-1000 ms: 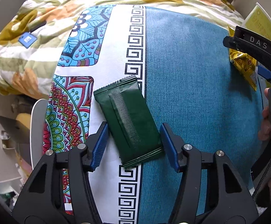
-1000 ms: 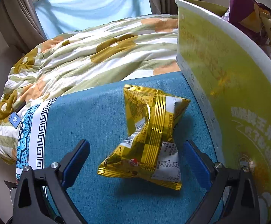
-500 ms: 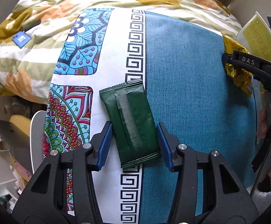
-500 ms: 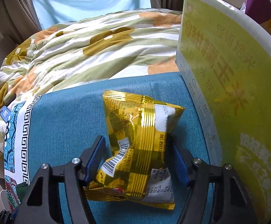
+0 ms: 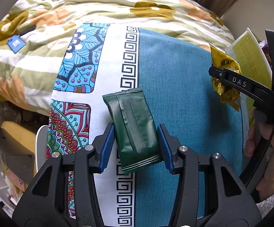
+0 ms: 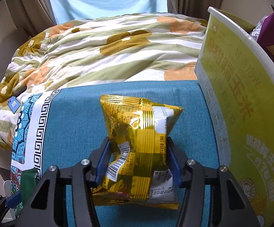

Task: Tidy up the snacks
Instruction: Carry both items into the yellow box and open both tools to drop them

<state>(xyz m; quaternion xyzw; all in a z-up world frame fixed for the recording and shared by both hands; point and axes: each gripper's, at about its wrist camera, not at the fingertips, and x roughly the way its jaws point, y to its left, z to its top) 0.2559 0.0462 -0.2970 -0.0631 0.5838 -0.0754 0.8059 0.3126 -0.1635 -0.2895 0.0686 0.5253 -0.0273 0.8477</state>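
Left wrist view: left gripper [image 5: 135, 145] has just closed, pads now pinching the dark green snack bar [image 5: 133, 130] over the patterned cloth's [image 5: 114, 60] white border. Right wrist view: right gripper [image 6: 138, 158] has just clamped the gold snack bag [image 6: 138, 141], near the yellow-green box [image 6: 246, 102] on its right. Both picks secured; probably lift and transfer next.

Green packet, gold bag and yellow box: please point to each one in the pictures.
green packet [image 5: 132, 128]: left wrist view, middle of its seamed face.
gold bag [image 6: 138, 143]: right wrist view, centre of its front.
yellow box [image 6: 238, 102]: right wrist view, printed side wall.
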